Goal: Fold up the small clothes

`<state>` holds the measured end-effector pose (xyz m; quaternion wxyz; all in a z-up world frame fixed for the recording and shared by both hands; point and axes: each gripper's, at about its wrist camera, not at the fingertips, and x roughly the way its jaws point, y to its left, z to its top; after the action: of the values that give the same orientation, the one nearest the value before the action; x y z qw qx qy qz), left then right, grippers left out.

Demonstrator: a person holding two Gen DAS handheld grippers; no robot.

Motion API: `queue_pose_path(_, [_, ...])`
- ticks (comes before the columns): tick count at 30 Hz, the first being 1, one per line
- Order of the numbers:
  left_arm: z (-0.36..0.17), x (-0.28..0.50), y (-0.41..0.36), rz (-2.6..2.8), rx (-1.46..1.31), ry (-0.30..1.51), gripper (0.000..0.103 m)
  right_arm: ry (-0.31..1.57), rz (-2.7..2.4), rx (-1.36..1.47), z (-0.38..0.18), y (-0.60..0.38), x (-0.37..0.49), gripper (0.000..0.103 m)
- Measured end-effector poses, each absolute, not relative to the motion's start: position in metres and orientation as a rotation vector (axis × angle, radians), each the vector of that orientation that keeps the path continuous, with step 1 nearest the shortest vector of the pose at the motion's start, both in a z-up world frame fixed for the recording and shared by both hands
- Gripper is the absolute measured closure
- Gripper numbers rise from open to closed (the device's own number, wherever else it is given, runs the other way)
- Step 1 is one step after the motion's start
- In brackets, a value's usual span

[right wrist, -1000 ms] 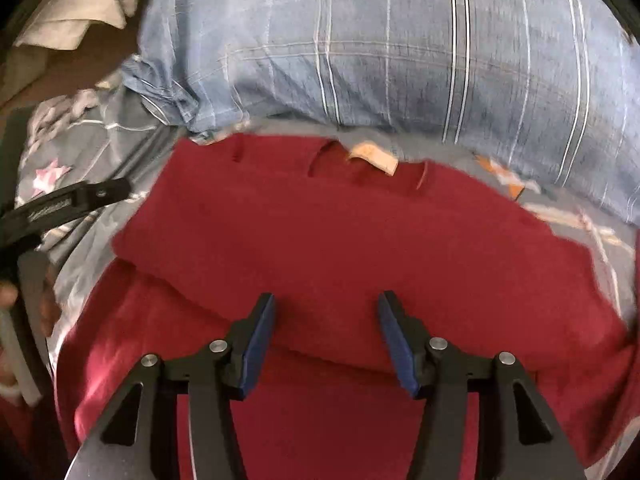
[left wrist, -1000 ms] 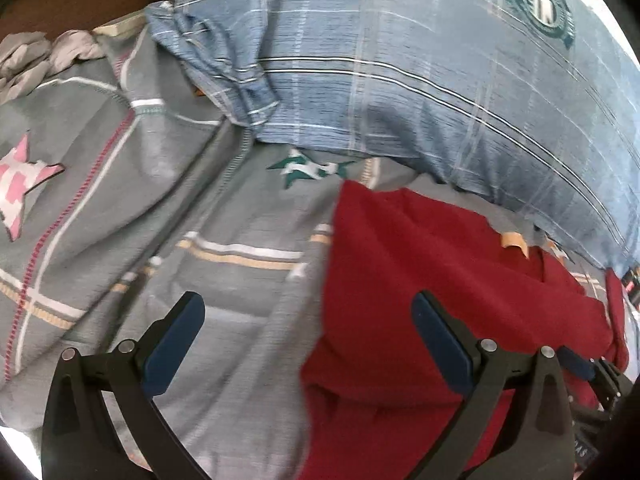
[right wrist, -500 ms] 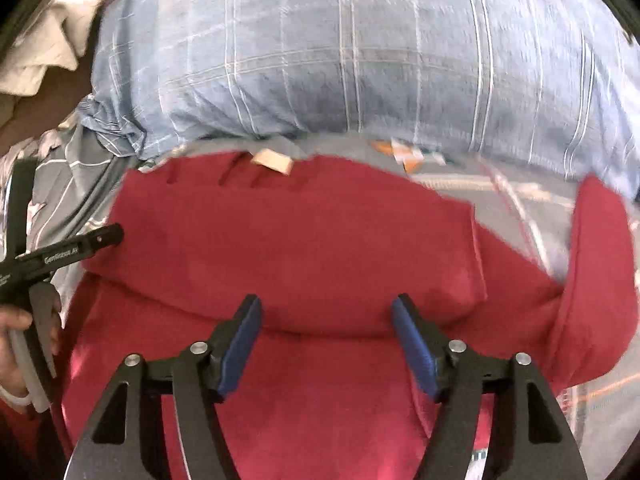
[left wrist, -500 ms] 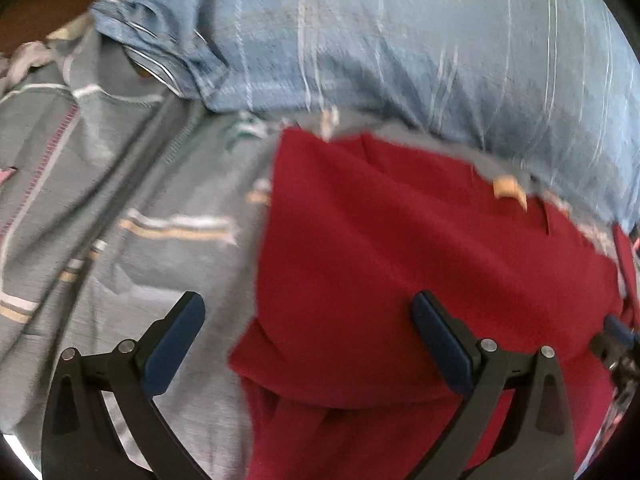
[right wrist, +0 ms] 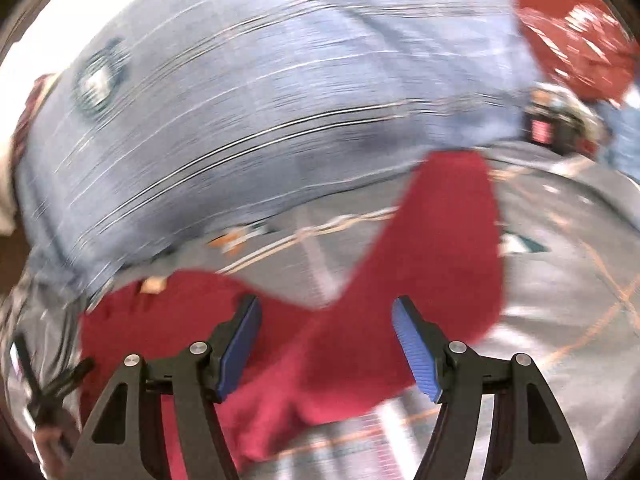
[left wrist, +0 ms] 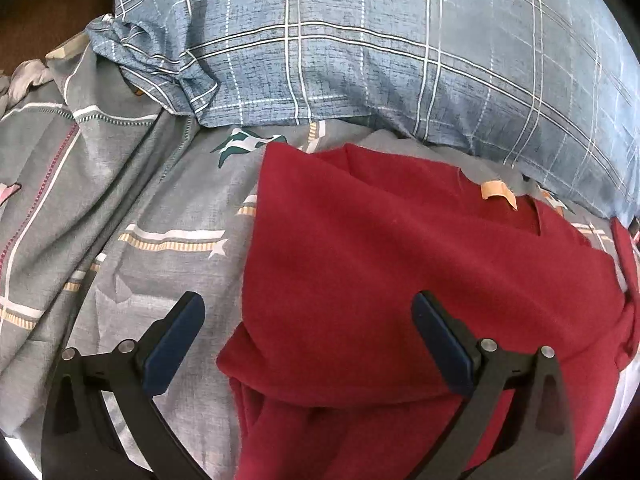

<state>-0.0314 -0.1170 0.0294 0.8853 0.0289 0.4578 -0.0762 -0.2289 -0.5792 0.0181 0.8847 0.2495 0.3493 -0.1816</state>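
Nearest, the left gripper point(left wrist: 308, 344) hovers with fingers spread wide over the folded red shirt point(left wrist: 400, 264) on the bed point(left wrist: 120, 200). The blurred right view shows the right gripper point(right wrist: 326, 344), fingers apart and just widened, nothing between them, above an outstretched sleeve point(right wrist: 448, 248). Beyond the shirt lies a blue plaid pillow point(left wrist: 380, 48).

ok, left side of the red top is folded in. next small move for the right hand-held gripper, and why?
Probably bring the right hand-held gripper, jaws open and empty, down onto the red sleeve that lies spread out over the grey sheet, and pinch near its end. The red top already has its other side folded over, so this sleeve looks like the part left.
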Motion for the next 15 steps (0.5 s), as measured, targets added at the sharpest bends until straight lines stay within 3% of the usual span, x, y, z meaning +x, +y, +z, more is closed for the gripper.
queue_pose_path(5, [0.025,-0.031,-0.119,-0.159,0.066,0.963,0.000,0.716,-0.408,0.580,0.016,-0.599,-0.226,0.032])
queue_pose_path(8, [0.023,-0.031,-0.120,-0.164,0.077,0.970,0.000,0.721,-0.443,0.524,0.018,-0.601,-0.202,0.022])
queue_pose_path(11, [0.023,-0.030,-0.119,-0.167,0.067,0.976,0.000,0.795,-0.530,0.461,0.004,-0.617,-0.169,0.022])
queue_pose_path(13, [0.022,-0.028,-0.116,-0.165,0.052,0.983,0.000,0.845,-0.574,0.460,-0.011,-0.632,-0.156,0.026])
queue_pose_path(15, [0.022,-0.027,-0.116,-0.169,0.047,0.990,0.000,0.891,-0.588,0.490,-0.028,-0.647,-0.152,0.036])
